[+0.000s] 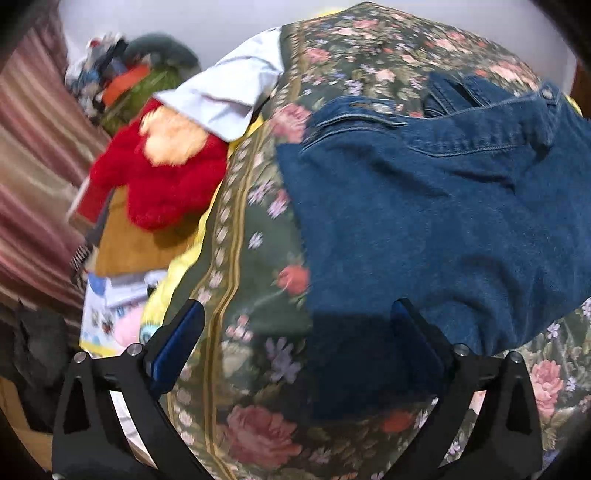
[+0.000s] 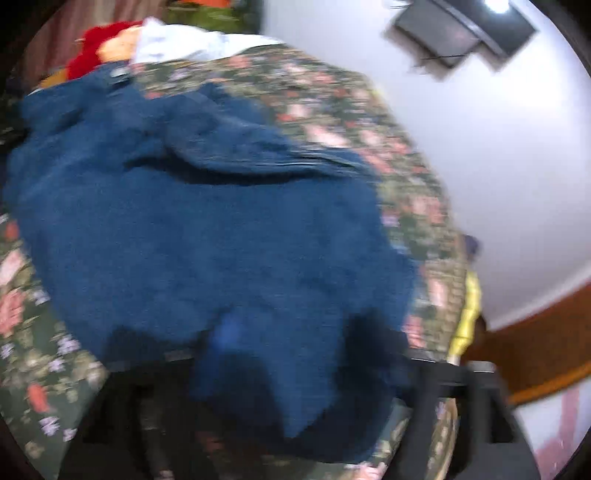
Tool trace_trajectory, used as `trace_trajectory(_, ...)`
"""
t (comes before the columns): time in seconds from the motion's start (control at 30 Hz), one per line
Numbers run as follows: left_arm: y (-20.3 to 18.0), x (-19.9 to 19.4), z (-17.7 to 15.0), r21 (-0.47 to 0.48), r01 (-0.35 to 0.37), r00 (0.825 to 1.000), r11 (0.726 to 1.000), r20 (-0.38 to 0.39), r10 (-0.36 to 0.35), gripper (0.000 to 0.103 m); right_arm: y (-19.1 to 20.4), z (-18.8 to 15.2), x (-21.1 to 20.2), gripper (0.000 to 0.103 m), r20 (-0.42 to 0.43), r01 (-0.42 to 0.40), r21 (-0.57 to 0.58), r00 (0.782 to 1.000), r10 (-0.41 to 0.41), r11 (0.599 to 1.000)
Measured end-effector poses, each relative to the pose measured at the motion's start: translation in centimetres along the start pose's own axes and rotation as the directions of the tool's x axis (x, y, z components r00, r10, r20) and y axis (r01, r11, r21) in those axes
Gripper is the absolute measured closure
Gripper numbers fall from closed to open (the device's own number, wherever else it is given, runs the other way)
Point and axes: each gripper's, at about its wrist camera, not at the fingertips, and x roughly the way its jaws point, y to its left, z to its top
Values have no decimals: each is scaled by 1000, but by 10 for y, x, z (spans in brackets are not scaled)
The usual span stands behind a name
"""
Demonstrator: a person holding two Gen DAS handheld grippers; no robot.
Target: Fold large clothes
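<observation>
Denim fills the foreground of the right wrist view: the blue jeans [image 2: 207,236] drape over the right gripper [image 2: 295,398], whose fingers are buried under the cloth and blurred, so I cannot tell whether they are open or clamped on it. From the left wrist view the jeans [image 1: 443,206] lie spread on the floral bedspread [image 1: 258,258], waistband and pocket seams toward the far end, near hem at the bed's front. The left gripper [image 1: 295,332] has its fingers spread wide and holds nothing; the right-hand finger [image 1: 413,332] sits at the jeans' lower edge, though whether it touches is unclear, and the other, with its blue pad [image 1: 177,343], hangs over the bedspread's bordered edge.

Beyond the jeans a white garment [image 1: 229,96] lies at the head of the bed, partly over a red plush toy [image 1: 162,177] with a pale face. Left of the bed sits a heap of clutter and striped curtains [image 1: 33,155]. In the right wrist view a white wall [image 2: 480,166] carries a dark mounted screen [image 2: 461,33].
</observation>
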Motion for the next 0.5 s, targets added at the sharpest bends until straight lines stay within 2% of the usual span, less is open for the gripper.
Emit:
trace_trajectory(0.1, 8, -7, -7, -3, -30, 1000, 1000, 7, 30, 0, -30, -10, 6, 13, -31, -140, 134, 989, 145, 981)
trace_trajectory(0.17, 14, -14, -13, -8, -65, 998, 998, 13, 65, 0, -45, -17, 6, 13, -36, -193, 199, 978, 204, 961)
trace_trajectory(0.2, 19, -19, -14, -23, -85, 996, 996, 15, 85, 0, -52, -23, 5, 13, -39, -195, 227, 977, 209, 954)
trace_trajectory(0.27, 29, -25, -15, -69, -37, 999, 997, 13, 38, 0, -65, -30, 2, 13, -53, -174, 260, 980, 194, 950)
trace_trajectory(0.3, 31, -29, -13, -82, -37, 999, 996, 16, 39, 0, -68, -33, -1, 13, -53, -178, 272, 978, 199, 946)
trace_trajectory(0.37, 28, -38, -5, -69, -57, 997, 996, 43, 60, 1, -75, -34, -9, 13, -45, -208, 306, 972, 232, 929)
trace_trajectory(0.5, 13, -46, 25, -47, -21, 995, 999, 94, 25, 1, -80, -17, -19, 12, 26, -279, 347, 957, 288, 895)
